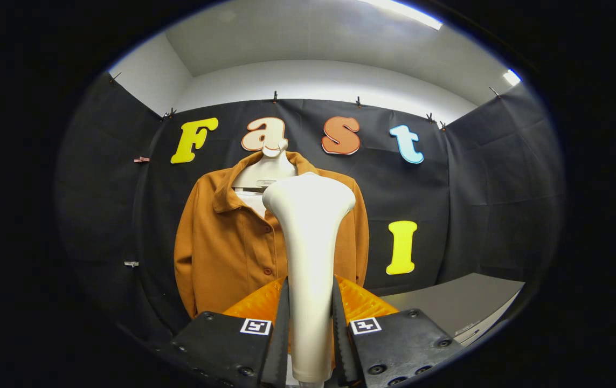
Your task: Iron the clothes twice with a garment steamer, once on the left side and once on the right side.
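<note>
The jaws pinch the handle of the cream garment steamer point(309, 242) from both sides. Its long axis stands upright, its flared head up and directed at the orange jacket point(232, 237) hanging beyond on a hanger against the booth wall. A grey counter point(458, 304) lies to the right.

Smooth matt plastic steamer point(309, 242), cloth jacket point(227, 248)

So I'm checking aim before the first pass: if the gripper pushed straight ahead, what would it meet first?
Probably the orange jacket on the mannequin; the steamer clamped between the fingers would touch it first, though depth is unclear.
</note>
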